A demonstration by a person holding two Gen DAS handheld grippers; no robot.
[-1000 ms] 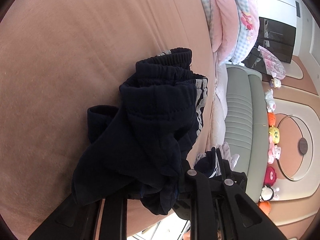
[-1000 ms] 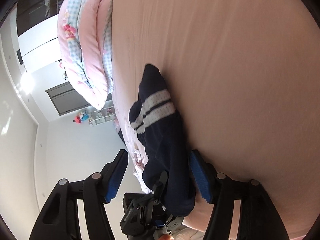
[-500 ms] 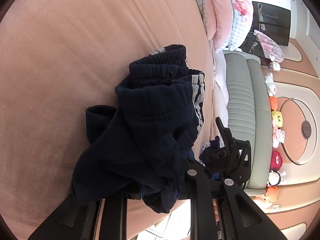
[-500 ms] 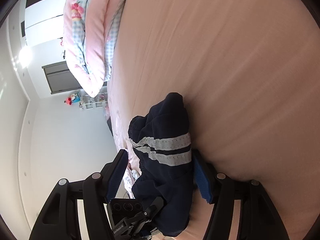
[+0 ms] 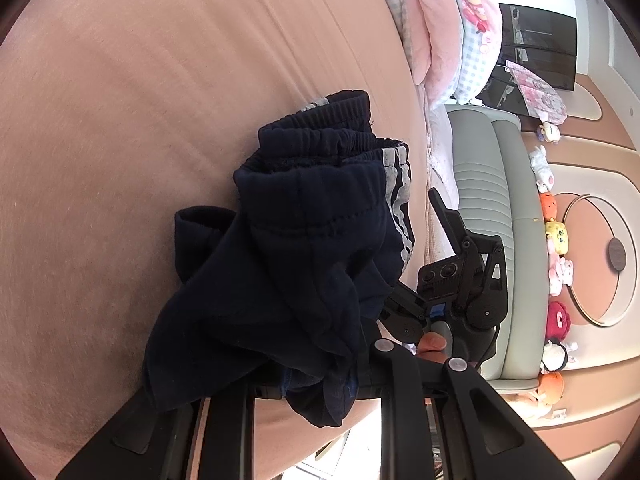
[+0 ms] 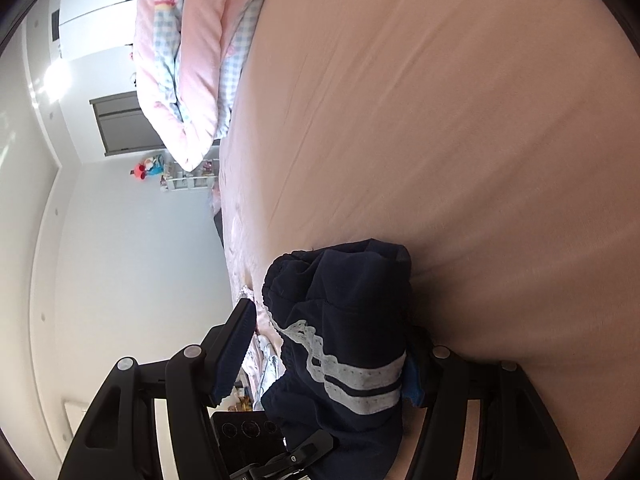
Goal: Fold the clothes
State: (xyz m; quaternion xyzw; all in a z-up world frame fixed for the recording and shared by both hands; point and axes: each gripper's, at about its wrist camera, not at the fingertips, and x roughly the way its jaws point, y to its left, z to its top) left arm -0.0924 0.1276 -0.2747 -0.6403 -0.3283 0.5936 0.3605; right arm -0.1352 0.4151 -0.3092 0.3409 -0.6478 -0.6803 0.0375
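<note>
While the left hand-held gripper [image 5: 312, 384] sits under a heap of dark cloth, we cannot tell whether it pinches anything, because its fingertips are hidden beneath the folds. We see the right hand-held gripper [image 6: 332, 344] spread wide. Its blue-padded fingers [image 6: 234, 352] stand on either side of the bundle, with a clear gap between the left pad and the fabric.

The bundle is a pair of navy trousers [image 5: 304, 248] with a gathered elastic waistband and two pale side stripes. It is bunched up and draped over the left fingers, with its far end resting on the bed [image 5: 160, 120] close to the mattress edge. In the left view we also see the right tool's black body beside the cloth, with a fingertip of the person's hand [image 5: 432, 344] on it.

The bed carries a smooth peach sheet with a few shallow creases. At its far end lies a rolled quilt [image 5: 440, 32], pink with blue gingham and a cartoon print whose lettering is too small for us to read. Beyond the mattress edge we see a grey-green padded headboard [image 5: 480, 200], a row of plush toys [image 5: 556, 236] and a dark glass cabinet [image 5: 536, 48]. The right view shows a white wall [image 6: 120, 240], a grey door [image 6: 124, 124] and a small shelf [image 6: 188, 180] of toys.
</note>
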